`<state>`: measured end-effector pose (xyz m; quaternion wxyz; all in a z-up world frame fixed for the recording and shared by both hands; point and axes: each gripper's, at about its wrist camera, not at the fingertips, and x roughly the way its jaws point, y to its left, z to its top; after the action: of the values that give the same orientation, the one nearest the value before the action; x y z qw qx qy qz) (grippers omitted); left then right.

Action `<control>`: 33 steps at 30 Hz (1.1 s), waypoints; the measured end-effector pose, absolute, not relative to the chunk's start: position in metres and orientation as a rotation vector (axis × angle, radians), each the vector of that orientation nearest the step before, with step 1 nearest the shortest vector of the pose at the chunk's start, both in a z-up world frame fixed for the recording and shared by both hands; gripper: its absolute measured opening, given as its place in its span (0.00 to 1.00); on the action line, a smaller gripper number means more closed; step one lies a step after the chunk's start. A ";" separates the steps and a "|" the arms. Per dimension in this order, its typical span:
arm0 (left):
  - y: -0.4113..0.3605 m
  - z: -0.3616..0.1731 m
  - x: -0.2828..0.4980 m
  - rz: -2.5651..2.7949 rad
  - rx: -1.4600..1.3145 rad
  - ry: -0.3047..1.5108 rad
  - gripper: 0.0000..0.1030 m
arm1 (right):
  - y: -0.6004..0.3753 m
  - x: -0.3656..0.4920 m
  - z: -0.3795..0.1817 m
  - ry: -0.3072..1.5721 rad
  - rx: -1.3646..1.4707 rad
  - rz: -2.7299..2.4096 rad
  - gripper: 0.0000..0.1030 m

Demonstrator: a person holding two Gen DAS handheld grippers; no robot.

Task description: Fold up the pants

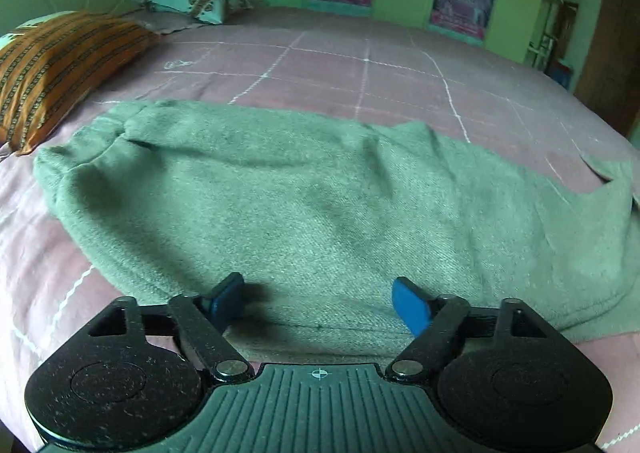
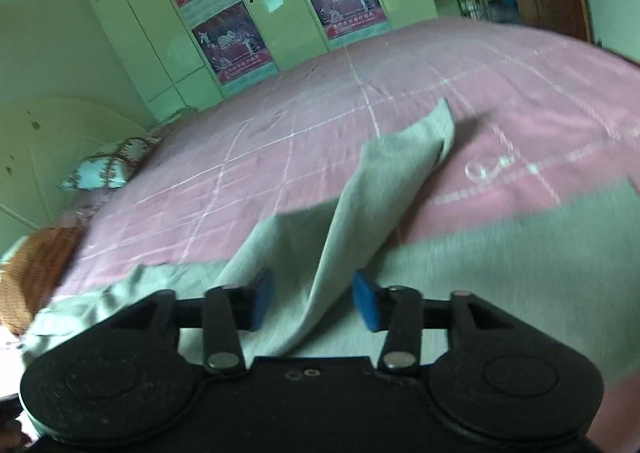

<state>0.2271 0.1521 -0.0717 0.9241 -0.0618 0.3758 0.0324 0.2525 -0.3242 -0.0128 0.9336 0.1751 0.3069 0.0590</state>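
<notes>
Across the frame centre, grey-green pants (image 1: pixel 304 197) lie on the pink bedspread (image 1: pixel 360 65). Left gripper (image 1: pixel 320 303) is spread, holding nothing. Right gripper (image 2: pixel 312 303) is parted around a raised fabric fold, pads clear.

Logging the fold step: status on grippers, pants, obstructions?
Left hand-held gripper open, empty, over pants. Right hand-held gripper open, raised fold between pads, unpinched. Nothing in the way.

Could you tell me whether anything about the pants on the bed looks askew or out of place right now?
Yes. In the right wrist view a flap of the green pants stands up in a loose ridge between the open right tongs instead of lying flat on the pink bedspread.
</notes>
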 end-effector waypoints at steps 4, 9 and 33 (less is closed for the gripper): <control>0.151 -0.070 0.220 0.055 -0.131 0.778 0.80 | -0.311 0.291 -0.022 0.686 0.271 0.091 0.35; 0.136 -0.060 0.212 0.065 -0.050 0.770 0.80 | -0.310 0.293 -0.031 0.731 0.205 0.048 0.00; 0.124 -0.071 0.207 -0.069 -0.017 0.769 0.84 | -0.389 0.157 -0.027 0.597 0.457 -0.055 0.11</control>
<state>0.2067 0.1239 -0.0707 0.9263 -0.0082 0.3752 -0.0334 0.1568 -0.3885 -0.0274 0.9298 0.2229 0.2916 -0.0271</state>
